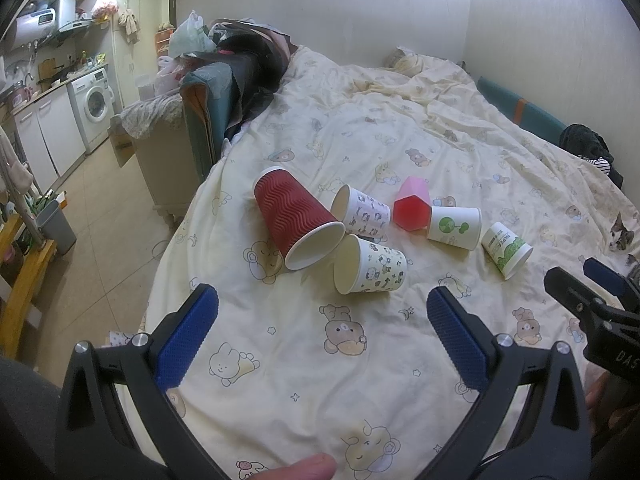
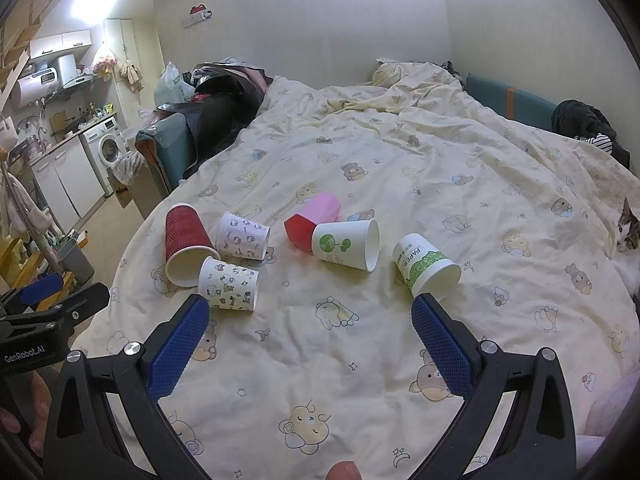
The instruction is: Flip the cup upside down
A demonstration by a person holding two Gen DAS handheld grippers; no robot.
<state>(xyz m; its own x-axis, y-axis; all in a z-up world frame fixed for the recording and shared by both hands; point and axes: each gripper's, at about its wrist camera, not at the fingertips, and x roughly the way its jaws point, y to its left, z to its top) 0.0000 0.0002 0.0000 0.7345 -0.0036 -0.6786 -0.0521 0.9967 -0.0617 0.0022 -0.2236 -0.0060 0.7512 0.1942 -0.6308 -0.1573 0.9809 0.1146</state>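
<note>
Nearest in the left wrist view: left gripper (image 1: 322, 312), blue ribbed pads spread wide, nothing between them, held above the bear-print duvet (image 1: 304, 364). Likewise in the right wrist view: right gripper (image 2: 310, 320), pads far apart and empty, over the same duvet. A thumb tip at the bottom edge of each view.

Just beyond the pads, six cups, all lying on their sides on the duvet:
- Cartoon-print yellow paper cup (image 1: 372, 266), closest, mouth turned toward the left gripper's side, touching the rim of the red one.
- Red ripple-wall paper cup (image 1: 294, 216), largest, mouth facing the cameras, base pointing away.
- White cartoon-print paper cup (image 1: 362, 210) behind those two, lying across.
- Green "PAPER" paper cup (image 2: 424, 266) off to the right, mouth facing the right gripper, just ahead of its right pad.
- White paper cup with green tree logo (image 2: 346, 244), between the green cup and the pink one.
- Pink faceted plastic cup (image 2: 314, 220), reddish base toward the cameras, touching the tree-logo cup.

Farther off: cat (image 2: 628, 232) at the right edge of the bed, rumpled bedding toward the wall, washing machine (image 1: 94, 104) in the kitchen corner at far left.
</note>
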